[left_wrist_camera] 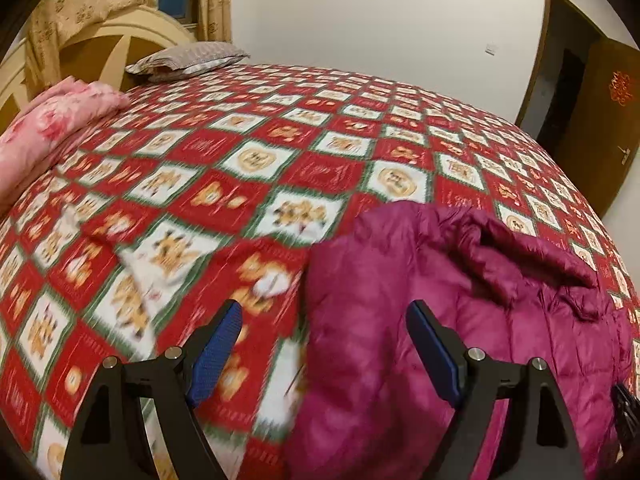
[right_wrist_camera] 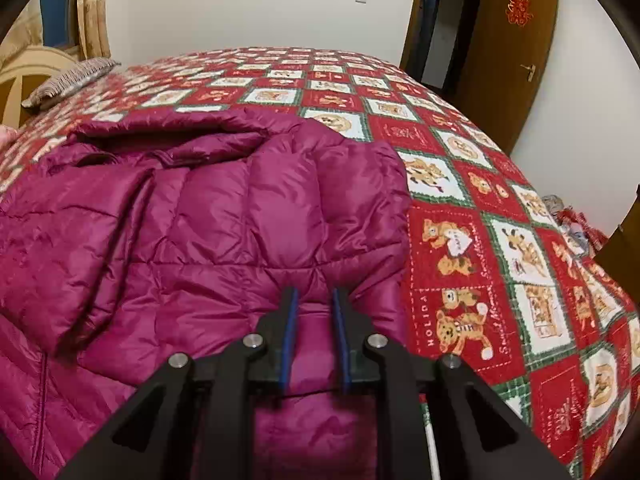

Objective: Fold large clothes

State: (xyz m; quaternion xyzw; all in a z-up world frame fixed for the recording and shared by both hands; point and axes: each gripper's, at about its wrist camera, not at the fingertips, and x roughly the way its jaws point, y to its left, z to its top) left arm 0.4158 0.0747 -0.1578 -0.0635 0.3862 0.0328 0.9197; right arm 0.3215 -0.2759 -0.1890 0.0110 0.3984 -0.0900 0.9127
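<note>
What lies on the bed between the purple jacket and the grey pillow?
Only bare bedspread, red and white squares with bears, lies between the purple jacket and the grey pillow. The left wrist view shows this best. A pink blanket lies off to the side.

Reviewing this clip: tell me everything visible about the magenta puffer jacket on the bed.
The magenta puffer jacket is shiny, quilted and puffy, with stitched channels. It lies crumpled and partly folded over itself on the red patchwork bedspread, its upper edge bunched in loose rolls. The right gripper has its narrow jaws over a fold of it; whether they pinch fabric is unclear. The left gripper stands open over its edge, gripping nothing.
</note>
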